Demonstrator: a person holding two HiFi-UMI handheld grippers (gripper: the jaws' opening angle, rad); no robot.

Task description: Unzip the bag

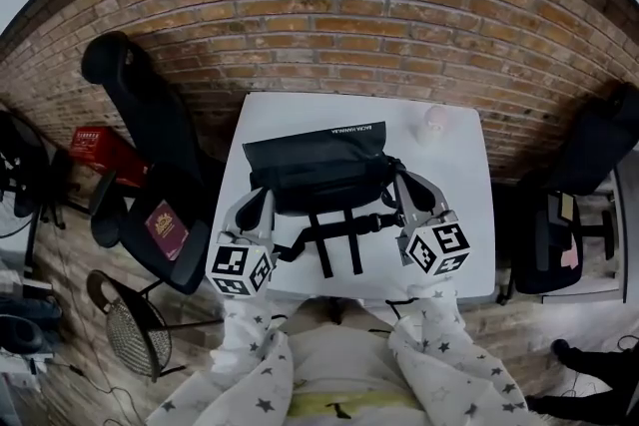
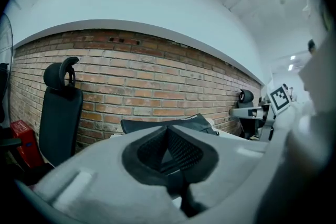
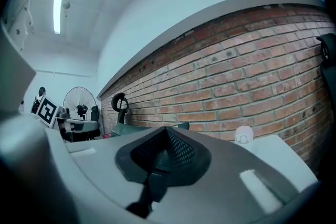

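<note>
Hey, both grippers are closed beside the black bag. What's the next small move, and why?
Probably open the right gripper and bring it to the bag's top edge to find the zipper. It and the left gripper each seem shut on a dark strap; one hold should steady it.

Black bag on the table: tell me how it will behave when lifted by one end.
Probably floppy: the bag looks like soft fabric, so the free end would likely droop. Its loose straps trail across the table and may dangle or snag. It seems fairly flat, so probably light for its size.
</note>
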